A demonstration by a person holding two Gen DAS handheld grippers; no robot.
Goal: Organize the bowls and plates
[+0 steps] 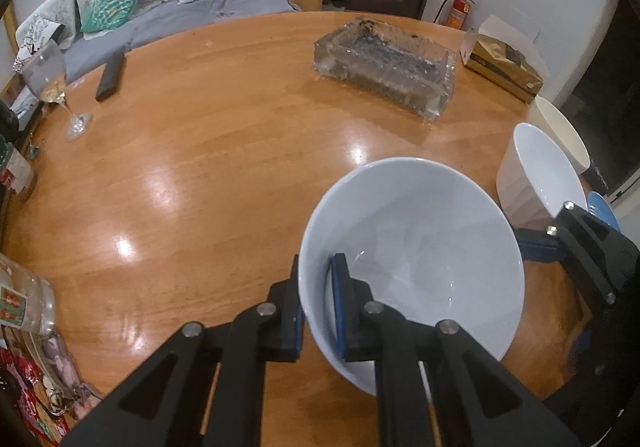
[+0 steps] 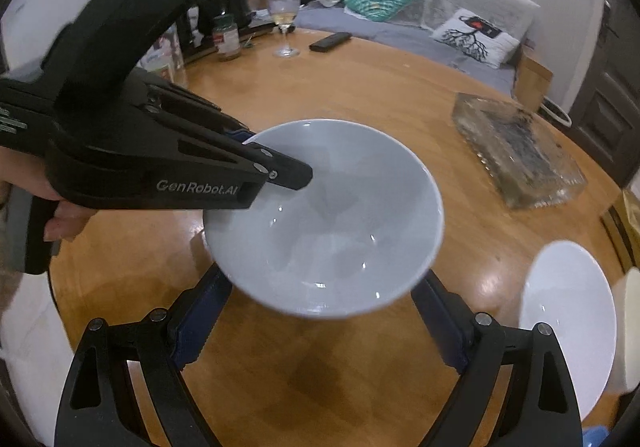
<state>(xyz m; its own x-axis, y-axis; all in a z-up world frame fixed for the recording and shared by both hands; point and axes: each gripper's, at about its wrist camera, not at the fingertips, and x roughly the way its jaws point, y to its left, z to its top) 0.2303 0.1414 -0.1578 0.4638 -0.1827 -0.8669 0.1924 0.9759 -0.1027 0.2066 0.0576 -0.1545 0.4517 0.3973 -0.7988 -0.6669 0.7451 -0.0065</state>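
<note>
Left tongs [image 1: 316,303] clenched on pale bowl [image 1: 416,247] rim | right tongs [image 2: 320,323] released, straddling it | right view alone shows hand [image 2: 60,215]

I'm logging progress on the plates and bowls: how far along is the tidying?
Nothing looks stacked yet. In hand: the left tool is shut on the rim of the wide white ceramic bowl, tilted above the wooden table, with the open right tool under it. Left: the taller white bowl, cream bowl and blue plate at the edge.
</note>
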